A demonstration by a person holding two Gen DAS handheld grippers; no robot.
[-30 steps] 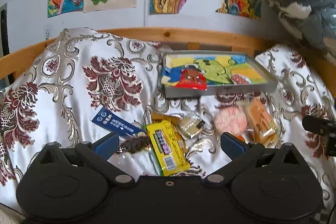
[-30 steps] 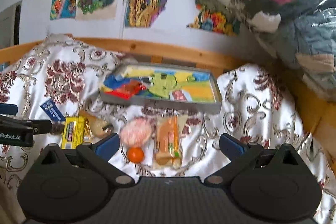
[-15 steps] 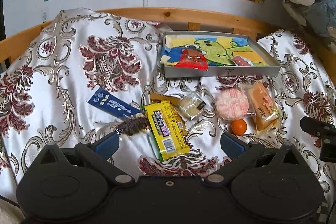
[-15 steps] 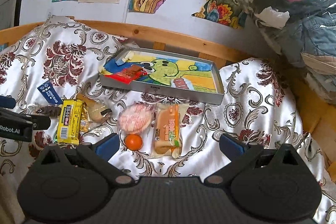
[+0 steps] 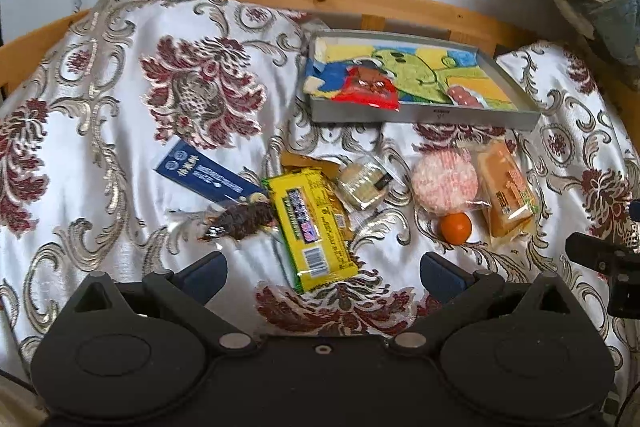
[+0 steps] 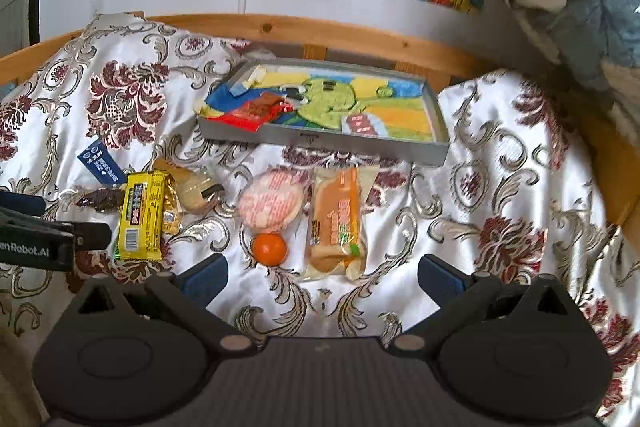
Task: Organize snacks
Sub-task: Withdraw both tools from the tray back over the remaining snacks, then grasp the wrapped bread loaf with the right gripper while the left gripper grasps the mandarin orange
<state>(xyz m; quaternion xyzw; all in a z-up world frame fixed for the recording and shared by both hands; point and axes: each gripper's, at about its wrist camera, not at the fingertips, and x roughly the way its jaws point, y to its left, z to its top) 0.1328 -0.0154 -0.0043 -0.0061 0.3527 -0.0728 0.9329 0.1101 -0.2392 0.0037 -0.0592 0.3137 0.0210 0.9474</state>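
On the bed's white satin cover with maroon floral pattern (image 5: 120,155), we see the snacks in a loose row. Farthest left lies a dark blue flat packet (image 5: 208,175), then a clear packet of dark dried fruit (image 5: 242,221) touching a yellow rectangular snack bar wrapper (image 5: 312,223). Next comes a small clear-wrapped pale pastry (image 5: 364,181), a round pink-and-white wrapped cake (image 5: 445,182), a small orange mandarin (image 5: 456,227) just below it, and an orange-wrapped bread roll (image 5: 506,193).

Behind them sits a shallow grey metal tray with a colourful cartoon lining (image 5: 424,115), holding a red snack packet (image 5: 370,89) at its left end.

Our left hand-held gripper (image 5: 322,269) hangs above the yellow bar, fingers spread wide, holding nothing. Our right hand-held gripper (image 6: 322,267) hovers near the mandarin and roll, likewise spread and empty.
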